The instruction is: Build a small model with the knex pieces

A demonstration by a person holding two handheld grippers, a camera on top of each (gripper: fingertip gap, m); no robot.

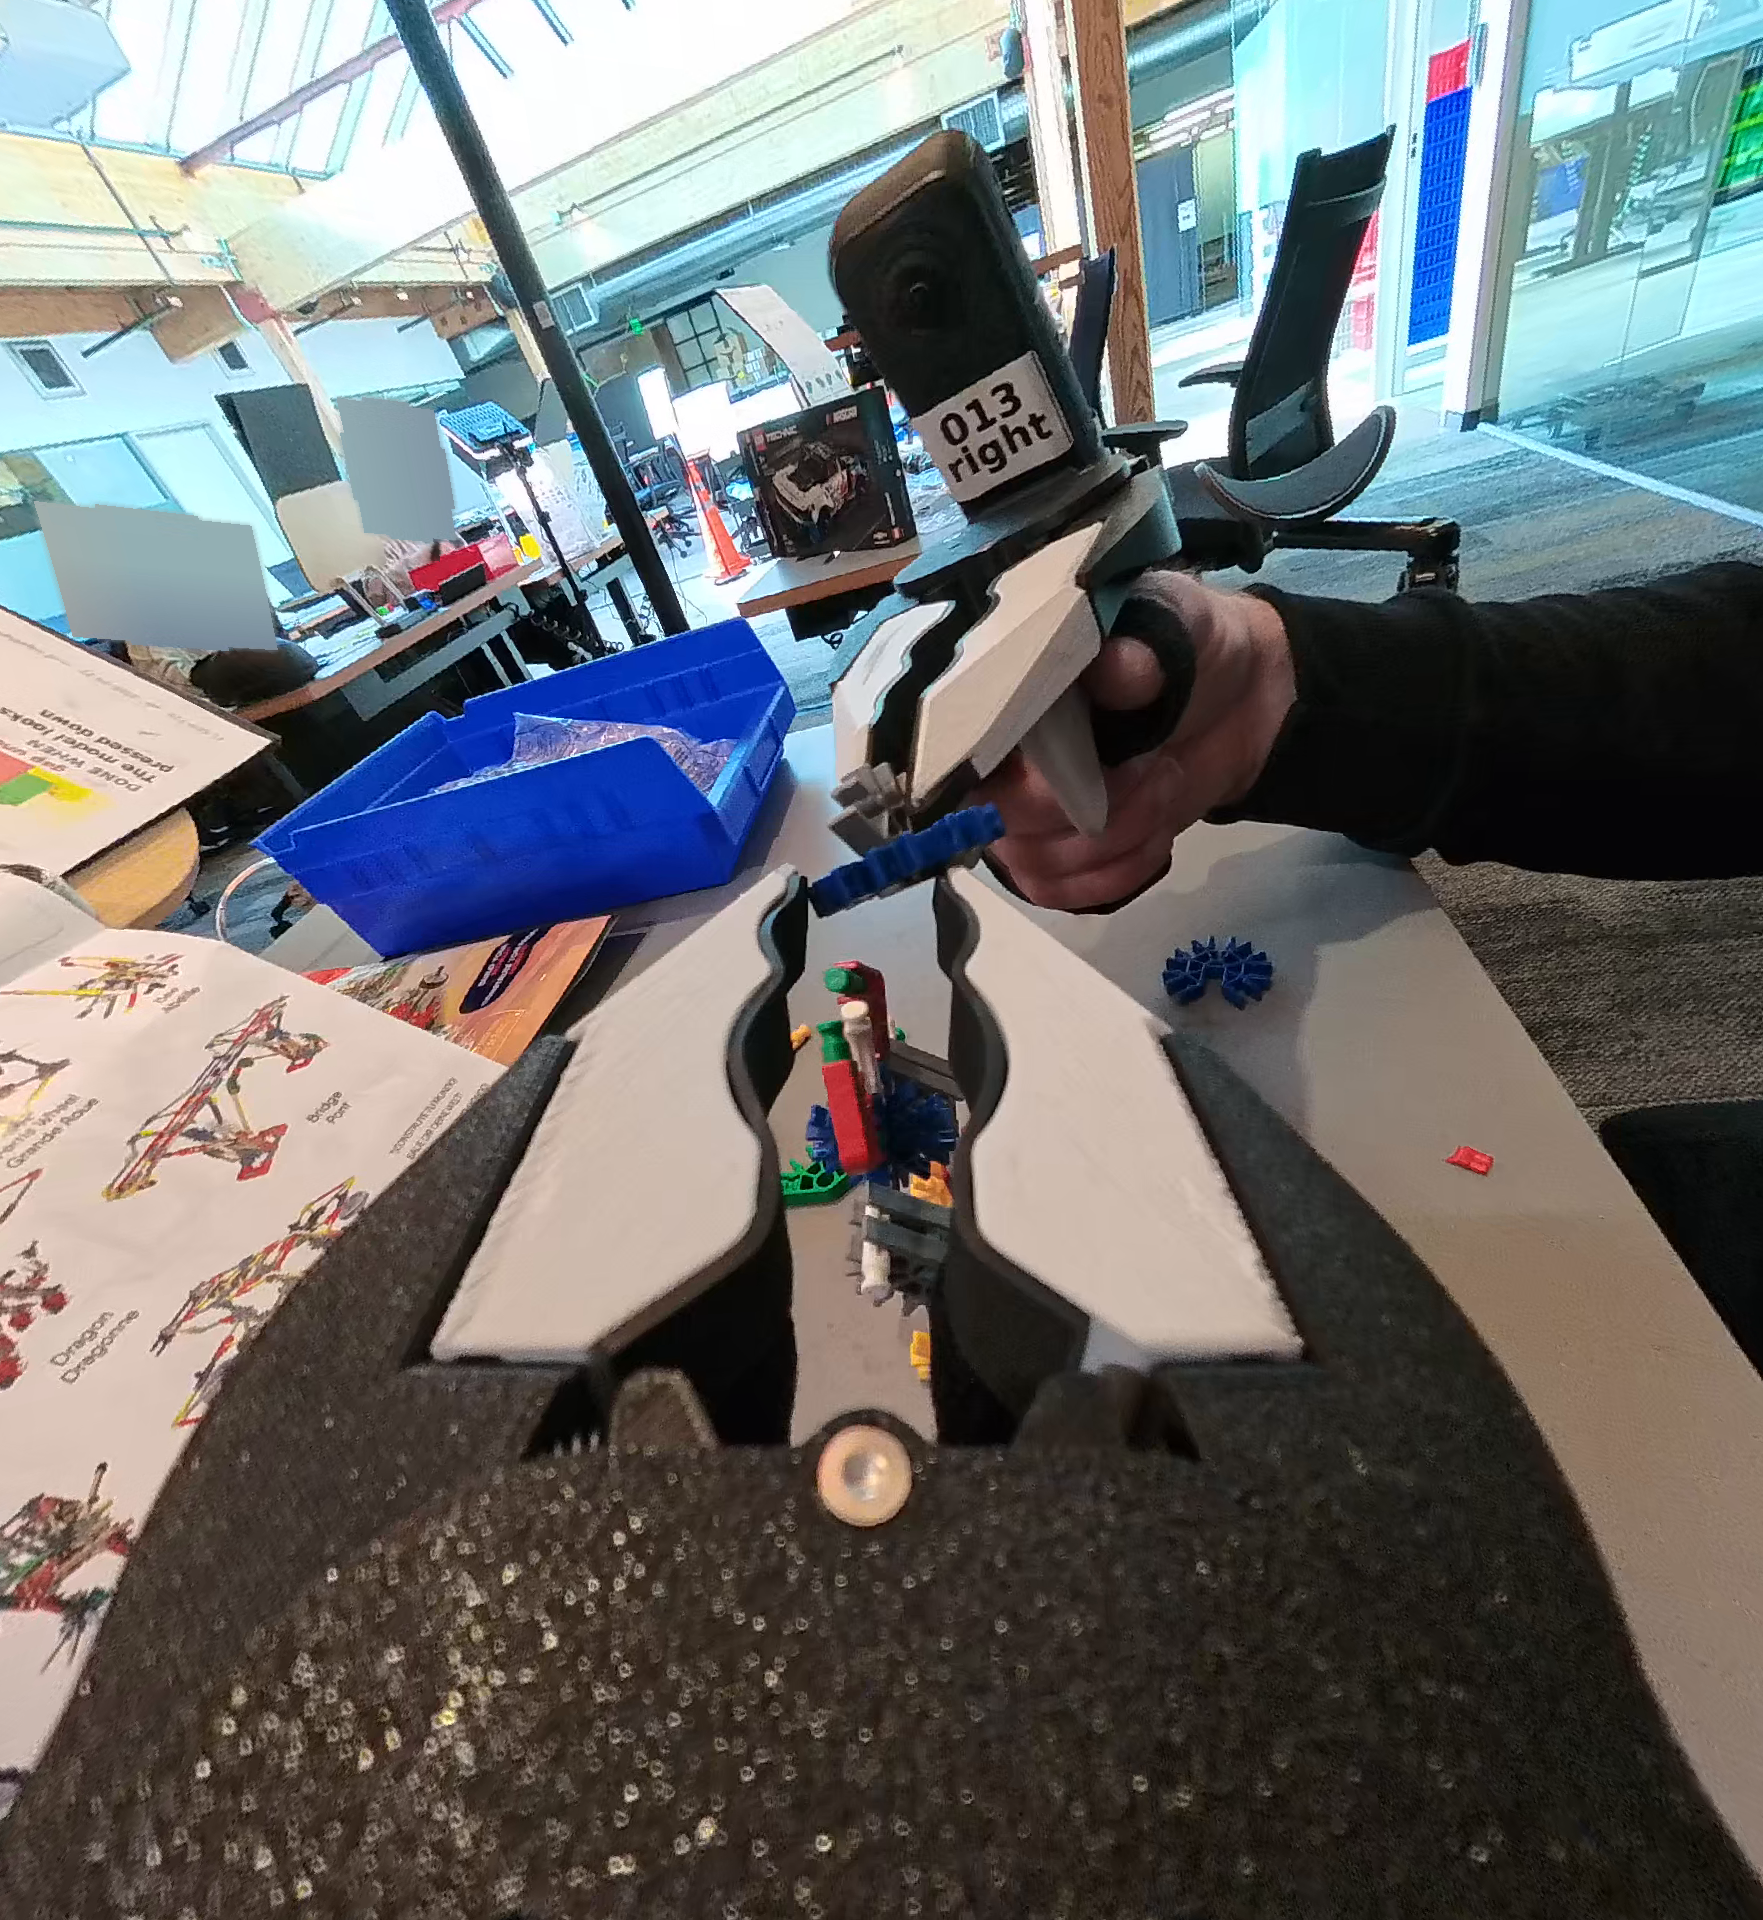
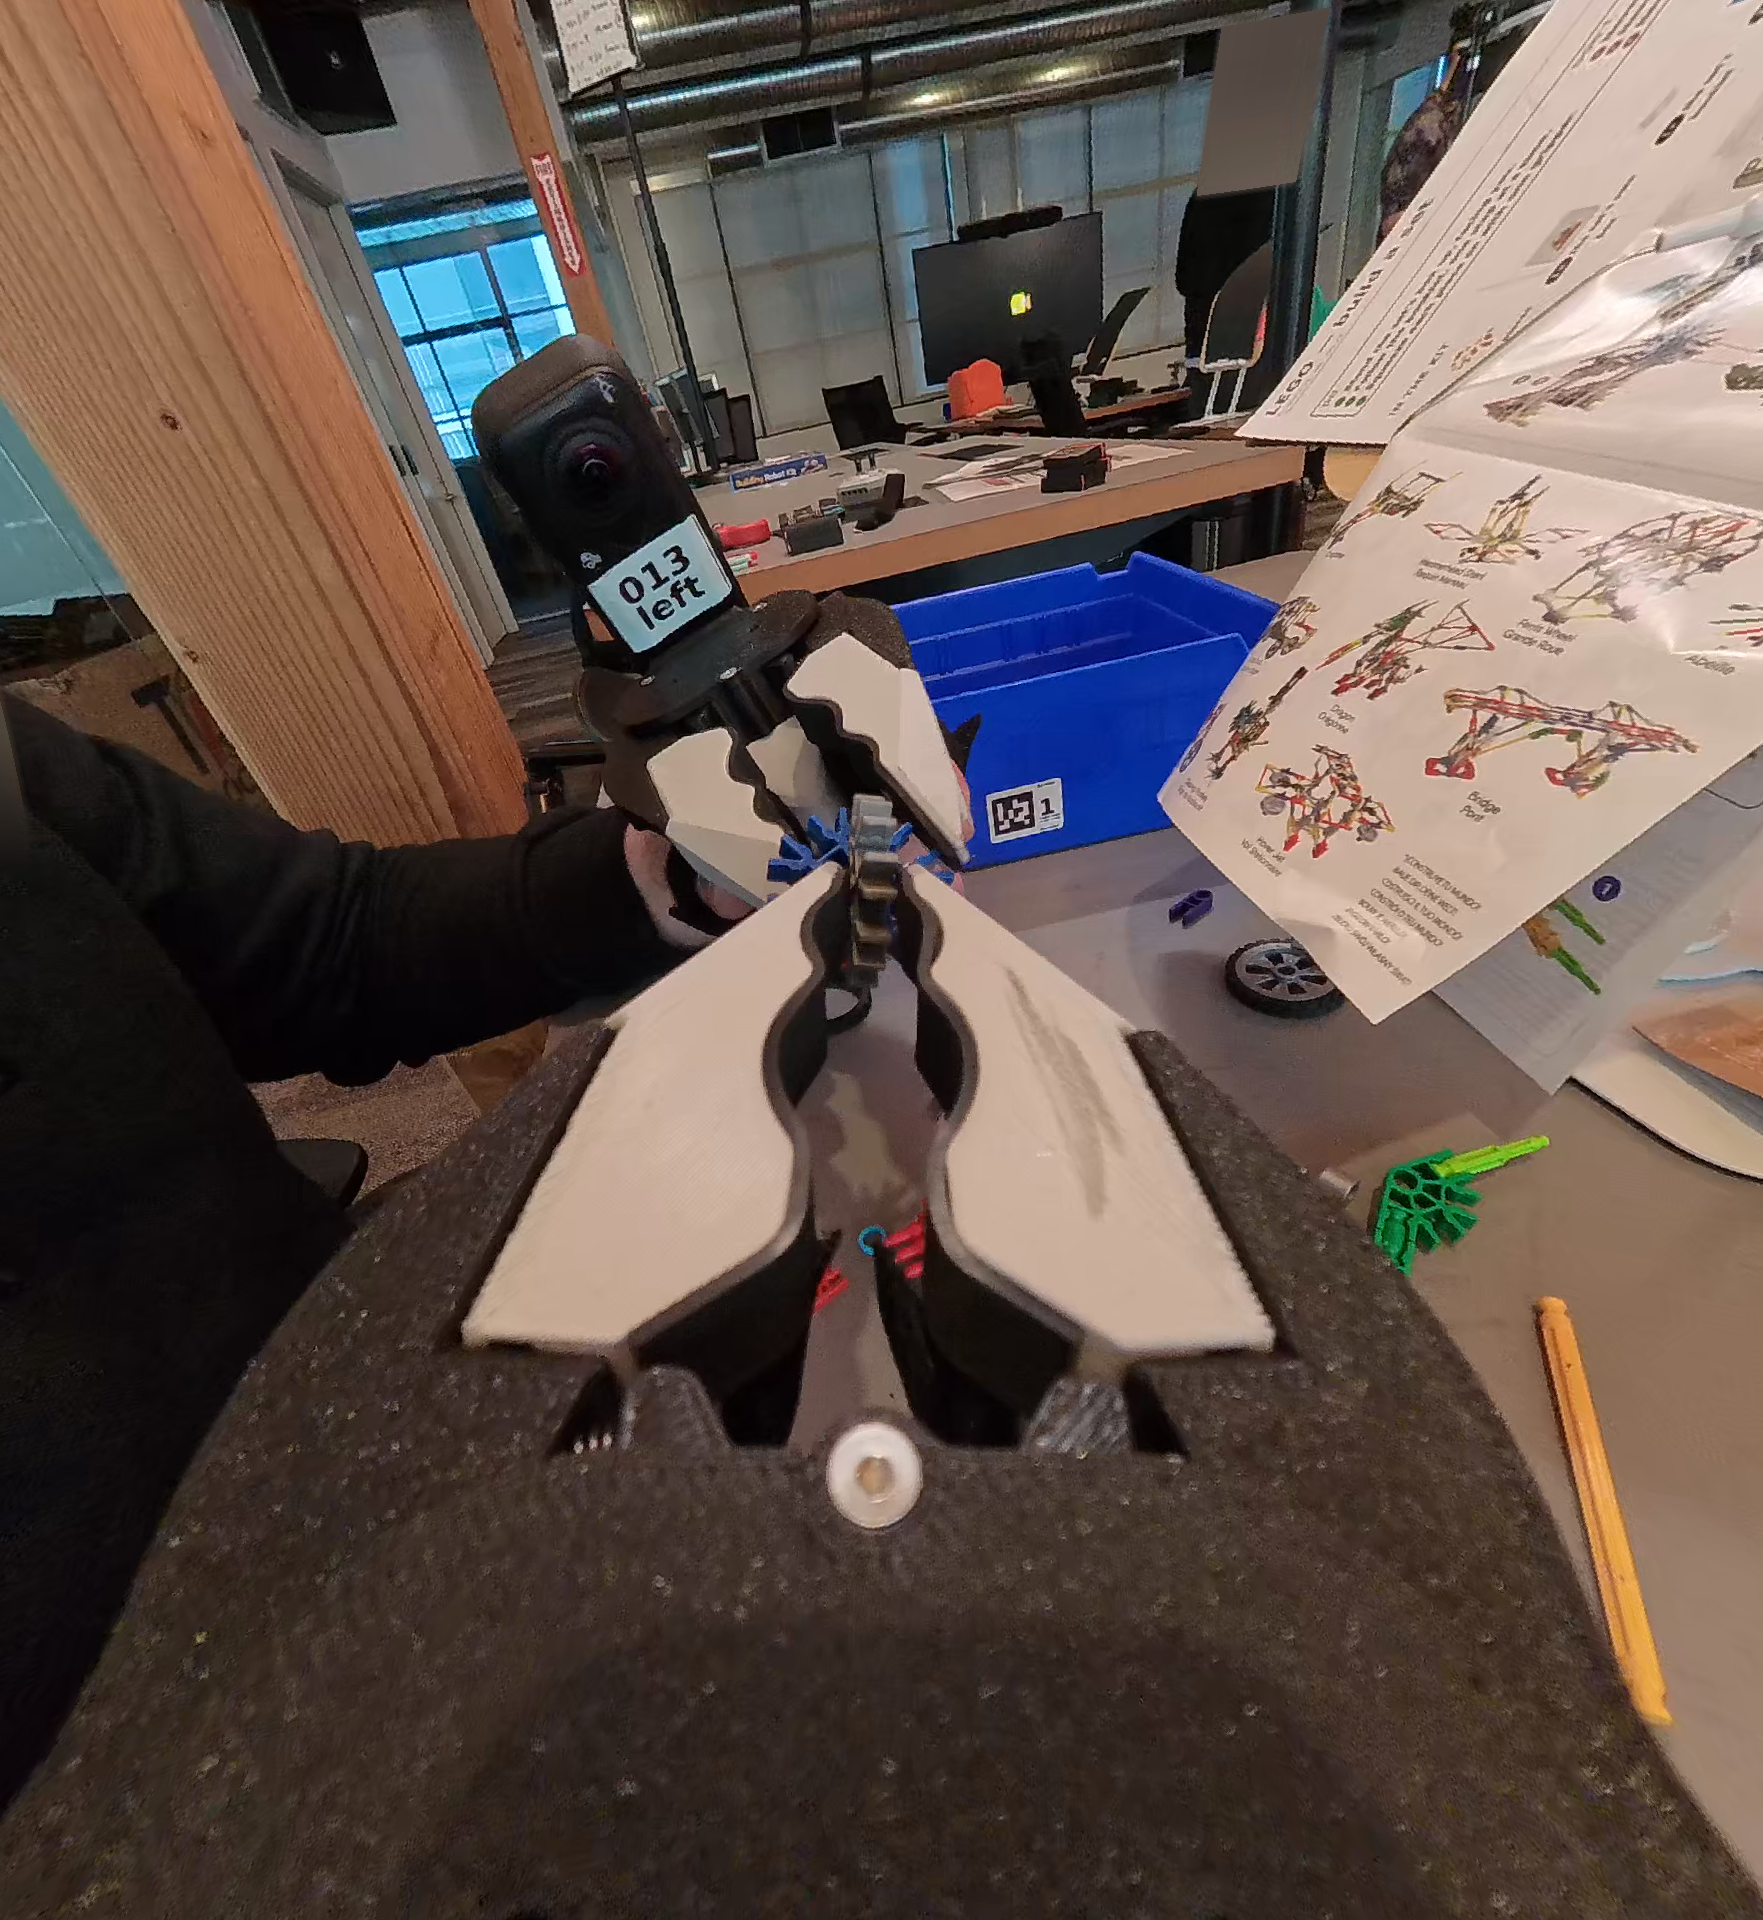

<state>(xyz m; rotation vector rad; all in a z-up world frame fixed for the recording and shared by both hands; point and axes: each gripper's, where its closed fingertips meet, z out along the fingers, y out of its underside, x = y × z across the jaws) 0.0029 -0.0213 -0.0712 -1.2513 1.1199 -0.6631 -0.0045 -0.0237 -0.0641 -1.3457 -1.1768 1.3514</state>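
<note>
My left gripper (image 1: 872, 894) is shut on a blue toothed connector (image 1: 898, 862), held edge-on between its tips above the table. My right gripper (image 2: 872, 888) is shut on a grey gear (image 2: 872, 883). The two grippers meet tip to tip, and the gear touches the blue connector (image 2: 804, 847). In the left wrist view the right gripper (image 1: 892, 795) comes in from the upper right with the gear (image 1: 861, 805). In the right wrist view the left gripper (image 2: 846, 857) faces me. A pile of coloured construction pieces (image 1: 877, 1122) lies on the table under the left gripper.
A blue bin (image 1: 544, 821) stands behind on the grey table (image 1: 1376, 1039). An open instruction sheet (image 2: 1531, 675) stands propped at one side. Loose parts lie around: a blue connector (image 1: 1218, 971), a red piece (image 1: 1469, 1158), a green connector (image 2: 1428, 1205), a yellow rod (image 2: 1599, 1507), a wheel (image 2: 1282, 977). Less than 4 cm separates the two grippers' tips.
</note>
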